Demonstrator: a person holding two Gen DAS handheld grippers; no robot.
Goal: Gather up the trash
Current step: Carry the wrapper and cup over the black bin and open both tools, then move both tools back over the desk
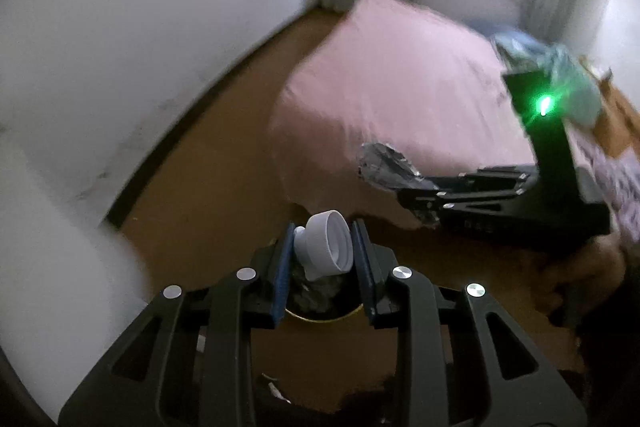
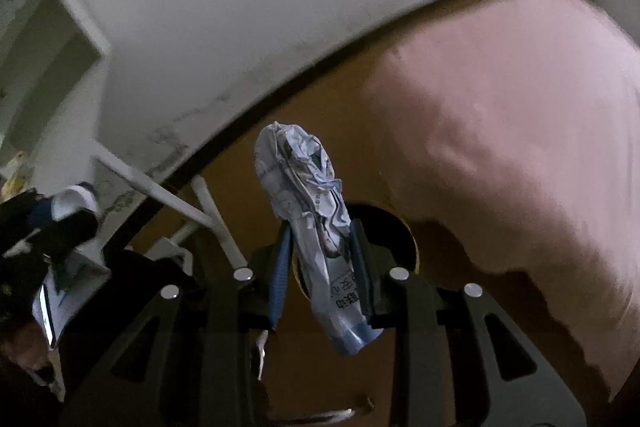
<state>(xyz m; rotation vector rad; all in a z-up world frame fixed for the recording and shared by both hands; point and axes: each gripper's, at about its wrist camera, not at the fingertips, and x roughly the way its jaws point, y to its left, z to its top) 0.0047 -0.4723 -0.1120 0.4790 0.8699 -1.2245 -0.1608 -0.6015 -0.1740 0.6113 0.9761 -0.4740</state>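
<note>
In the left wrist view my left gripper [image 1: 324, 229] is shut on a white ribbed plastic cap [image 1: 328, 247], which sits tilted between the blue pads. Right beneath it is a round bin [image 1: 320, 317] with a gold rim and crumpled waste inside. My right gripper [image 2: 320, 229] is shut on a long crumpled printed paper wrapper [image 2: 308, 187] that sticks up past the fingertips, over the dark mouth of the same bin [image 2: 416, 251]. The left view shows the right gripper [image 1: 404, 195] from the side with the wrapper [image 1: 384, 165]. The left gripper [image 1: 68, 217] appears blurred at the right view's left edge.
A bed with a pink sheet [image 1: 400, 87] hangs down to the brown floor [image 1: 224, 187] next to the bin. A white wall with a dark skirting [image 1: 132, 187] runs along the left. White rails of a frame [image 2: 160, 191] lean near the wall. A hand [image 1: 584, 267] grips the right tool.
</note>
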